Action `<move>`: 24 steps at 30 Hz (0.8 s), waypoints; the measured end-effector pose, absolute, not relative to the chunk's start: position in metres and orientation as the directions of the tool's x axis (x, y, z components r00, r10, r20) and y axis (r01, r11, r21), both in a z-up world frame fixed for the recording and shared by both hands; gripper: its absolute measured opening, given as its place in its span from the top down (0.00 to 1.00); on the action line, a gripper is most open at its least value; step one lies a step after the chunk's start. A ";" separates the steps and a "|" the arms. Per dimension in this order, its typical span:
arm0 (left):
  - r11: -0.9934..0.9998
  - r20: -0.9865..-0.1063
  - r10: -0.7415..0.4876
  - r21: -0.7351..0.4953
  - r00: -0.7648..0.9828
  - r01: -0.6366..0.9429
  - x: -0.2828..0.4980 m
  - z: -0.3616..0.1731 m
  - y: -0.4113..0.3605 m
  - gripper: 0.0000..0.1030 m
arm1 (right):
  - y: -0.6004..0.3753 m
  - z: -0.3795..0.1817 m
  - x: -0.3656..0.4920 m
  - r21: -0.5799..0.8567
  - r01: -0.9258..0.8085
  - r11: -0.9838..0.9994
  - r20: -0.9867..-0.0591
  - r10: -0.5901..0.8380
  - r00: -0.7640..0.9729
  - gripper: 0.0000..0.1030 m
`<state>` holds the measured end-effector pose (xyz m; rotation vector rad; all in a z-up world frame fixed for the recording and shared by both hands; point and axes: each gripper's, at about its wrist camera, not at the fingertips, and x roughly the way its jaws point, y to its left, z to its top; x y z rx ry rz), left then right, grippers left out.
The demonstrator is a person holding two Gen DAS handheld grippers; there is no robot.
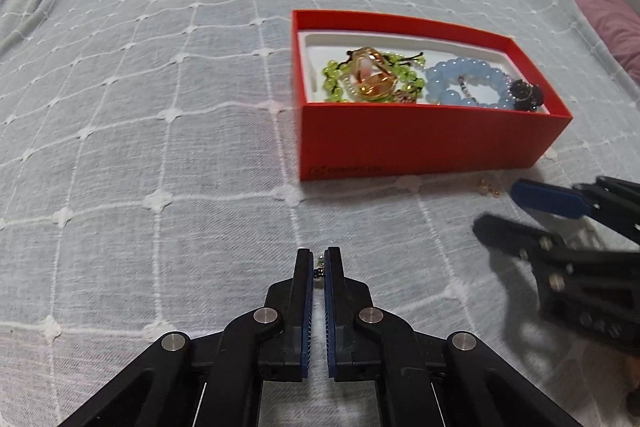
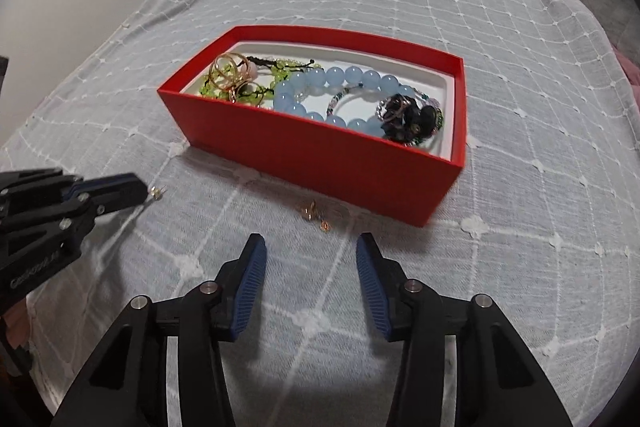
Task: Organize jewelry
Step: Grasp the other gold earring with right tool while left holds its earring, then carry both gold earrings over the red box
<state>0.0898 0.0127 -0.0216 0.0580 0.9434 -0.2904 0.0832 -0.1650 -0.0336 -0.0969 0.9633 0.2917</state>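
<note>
Left wrist view: the left hand-held gripper (image 1: 319, 259) is clenched on a small earring (image 1: 319, 267), whose beads show in the narrow slit between the blue pads. It hangs over the grey checked bedspread (image 1: 160, 87), nearer the camera than the red box (image 1: 420, 143). The box sits open on the bed, and its white tray (image 1: 316, 47) holds a green bead bracelet (image 1: 332, 83) with gold rings (image 1: 372, 75) on top, a blue bead bracelet (image 1: 460, 79) to their right, and a dark cluster (image 1: 526, 93) at the box's right end. Just off the box's near right corner lie small gold earrings (image 1: 488, 187) on the bedspread, and the right hand-held gripper (image 1: 500, 207), blurred, reaches toward them from the right.

Right wrist view: the right hand-held gripper (image 2: 310, 251) is released, fingers wide apart, above the bedspread (image 2: 520, 227). The gold earrings (image 2: 314, 213) lie just beside the near wall of the box (image 2: 340, 163), between that wall and the fingertips. Left of the box, the left hand-held gripper (image 2: 142, 193) is pinched shut, with the earring (image 2: 157, 191) sticking out at its tip. Inside the box are the rings (image 2: 228, 71), green bracelet (image 2: 256, 91), blue bracelet (image 2: 332, 79) and dark cluster (image 2: 412, 119).
</note>
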 end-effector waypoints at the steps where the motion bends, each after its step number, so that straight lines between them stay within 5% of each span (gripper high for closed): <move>1: 0.960 -0.805 -0.220 -0.079 0.550 0.269 0.090 -0.022 0.013 0.98 | -0.163 -0.035 0.085 0.054 -0.283 0.958 -0.818 0.205 0.537 0.58; 11: 0.959 -0.804 -0.227 -0.087 0.550 0.268 0.088 -0.021 0.014 0.98 | -0.160 -0.036 0.095 0.050 -0.278 0.959 -0.811 0.201 0.549 0.89; 23: 0.960 -0.803 -0.236 -0.108 0.548 0.257 0.088 -0.018 0.019 0.98 | -0.171 -0.028 0.090 0.066 -0.273 0.960 -0.829 0.205 0.521 0.91; 24: 0.961 -0.802 -0.239 -0.112 0.548 0.255 0.088 -0.017 0.020 0.98 | -0.172 -0.027 0.089 0.071 -0.271 0.960 -0.832 0.207 0.515 1.00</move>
